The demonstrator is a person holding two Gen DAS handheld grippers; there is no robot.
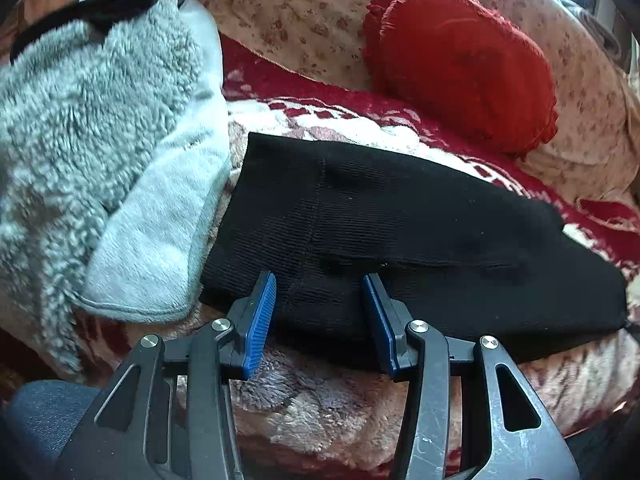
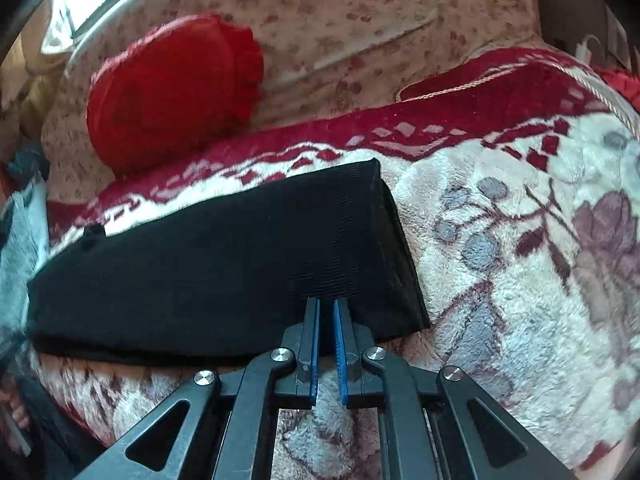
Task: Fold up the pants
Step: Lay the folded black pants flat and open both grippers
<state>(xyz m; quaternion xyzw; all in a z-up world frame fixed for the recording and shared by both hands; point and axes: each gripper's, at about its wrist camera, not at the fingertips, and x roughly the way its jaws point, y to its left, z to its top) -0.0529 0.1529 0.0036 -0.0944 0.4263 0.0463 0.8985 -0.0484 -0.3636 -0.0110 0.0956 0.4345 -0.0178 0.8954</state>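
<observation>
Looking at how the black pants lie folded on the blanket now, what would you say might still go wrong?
1. The left gripper is open over the near edge of the pants; drawing back could catch it and undo the fold.
2. The grey fleece touches the pants' end and might get dragged along.
3. The plush blanket is soft and uneven, so the layers may slip.

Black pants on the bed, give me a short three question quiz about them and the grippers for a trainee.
1. True or false: the black pants lie folded into a flat bundle on the floral blanket.
2. Which gripper has its jaws apart: A left gripper, B right gripper?
3. Fill in: the cushion beyond the pants is ____ in colour.

Key: 1 true. 2 A; nothing is between its pads. 3 red; the cushion rests against the flowered backrest.
</observation>
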